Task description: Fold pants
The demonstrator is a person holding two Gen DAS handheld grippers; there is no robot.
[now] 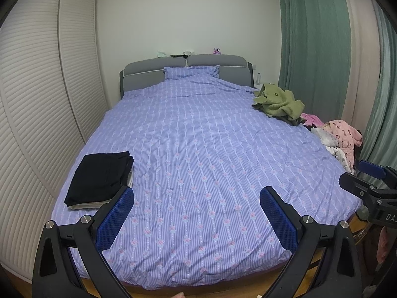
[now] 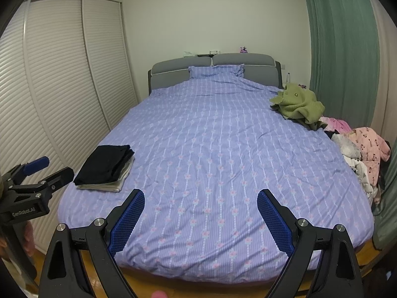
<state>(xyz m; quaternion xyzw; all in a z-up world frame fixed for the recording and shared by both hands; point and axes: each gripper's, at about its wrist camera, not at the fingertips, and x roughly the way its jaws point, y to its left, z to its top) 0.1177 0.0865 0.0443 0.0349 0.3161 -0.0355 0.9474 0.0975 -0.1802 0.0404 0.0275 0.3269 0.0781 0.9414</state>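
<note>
A folded black garment (image 1: 99,176) (image 2: 105,165) lies on top of a folded pale one at the bed's near left corner. A heap of unfolded clothes (image 1: 340,139) (image 2: 364,154), pink and white, lies at the bed's right edge. My left gripper (image 1: 197,219) is open and empty above the foot of the bed. My right gripper (image 2: 201,219) is open and empty too, beside it. The right gripper shows at the right edge of the left wrist view (image 1: 357,177), and the left gripper at the left edge of the right wrist view (image 2: 49,170).
The bed (image 1: 198,149) (image 2: 211,149) has a purple striped floral cover. A green knit garment (image 1: 279,101) (image 2: 299,104) lies at its far right. Slatted wardrobe doors (image 1: 37,111) stand on the left, green curtains (image 1: 315,37) on the right. Wooden floor (image 2: 153,284) lies below.
</note>
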